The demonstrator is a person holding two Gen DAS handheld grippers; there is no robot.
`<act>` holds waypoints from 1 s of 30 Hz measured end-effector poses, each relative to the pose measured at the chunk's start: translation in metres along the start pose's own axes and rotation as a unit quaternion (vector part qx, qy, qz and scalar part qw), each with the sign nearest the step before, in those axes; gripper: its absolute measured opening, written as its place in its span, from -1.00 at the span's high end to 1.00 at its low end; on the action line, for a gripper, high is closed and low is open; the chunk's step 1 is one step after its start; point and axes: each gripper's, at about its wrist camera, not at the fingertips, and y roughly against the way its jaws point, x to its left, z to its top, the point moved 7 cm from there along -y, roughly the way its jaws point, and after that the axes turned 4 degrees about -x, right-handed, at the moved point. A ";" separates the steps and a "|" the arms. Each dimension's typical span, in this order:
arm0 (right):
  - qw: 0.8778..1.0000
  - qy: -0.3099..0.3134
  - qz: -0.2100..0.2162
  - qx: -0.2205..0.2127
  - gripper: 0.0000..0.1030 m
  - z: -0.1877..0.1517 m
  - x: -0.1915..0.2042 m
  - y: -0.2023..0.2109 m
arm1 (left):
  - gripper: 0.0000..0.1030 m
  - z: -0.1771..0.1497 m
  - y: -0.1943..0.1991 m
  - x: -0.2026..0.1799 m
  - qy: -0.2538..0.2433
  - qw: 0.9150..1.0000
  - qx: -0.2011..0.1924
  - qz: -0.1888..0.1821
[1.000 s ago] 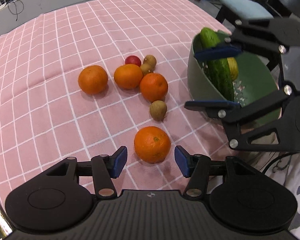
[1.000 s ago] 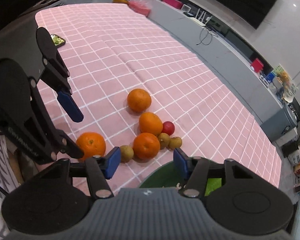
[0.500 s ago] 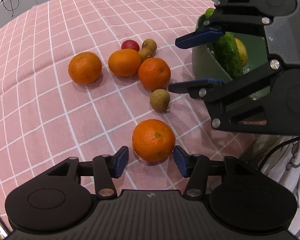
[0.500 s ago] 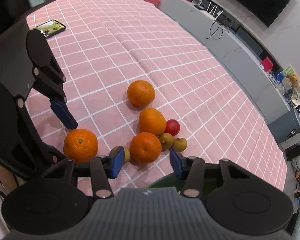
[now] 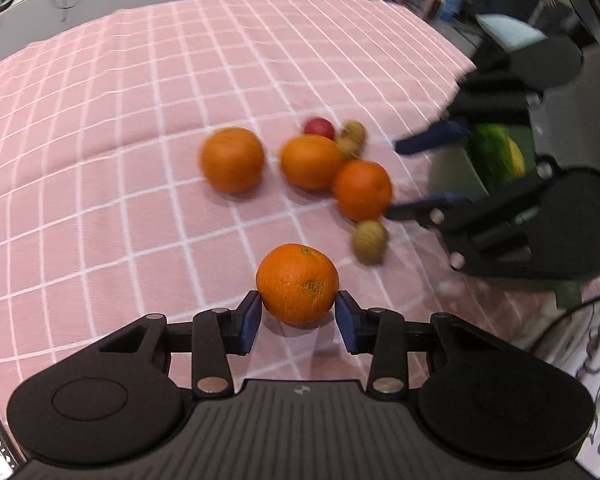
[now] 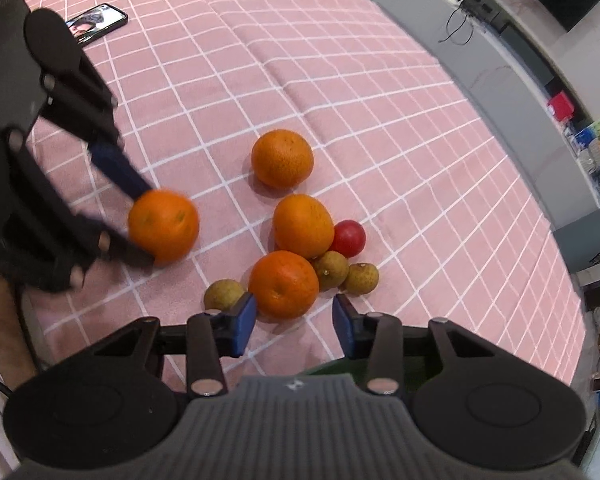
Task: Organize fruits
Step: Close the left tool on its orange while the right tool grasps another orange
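Left gripper [image 5: 297, 313] pinching the near orange [image 5: 297, 283] at its widest girth — right gripper [image 6: 294, 320] spread — lift straight, grip kept gentle.

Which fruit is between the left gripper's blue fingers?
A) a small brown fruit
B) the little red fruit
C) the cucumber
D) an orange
D: the left gripper has its blue fingers pressed on both sides of an orange, set apart from the other fruit on the pink checked cloth.
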 end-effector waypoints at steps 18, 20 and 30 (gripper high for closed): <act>0.990 -0.123 0.060 0.024 0.23 0.010 -0.016 -0.018 | 0.11 0.017 0.001 0.011 0.021 0.997 -0.064 -0.022; 0.989 -0.134 0.059 0.027 0.23 0.011 -0.018 -0.020 | 0.09 0.019 -0.001 0.011 0.025 0.997 -0.065 -0.025; 0.986 -0.151 0.046 0.045 0.20 0.011 -0.022 -0.032 | -0.11 0.019 -0.017 0.008 0.027 0.997 -0.057 -0.036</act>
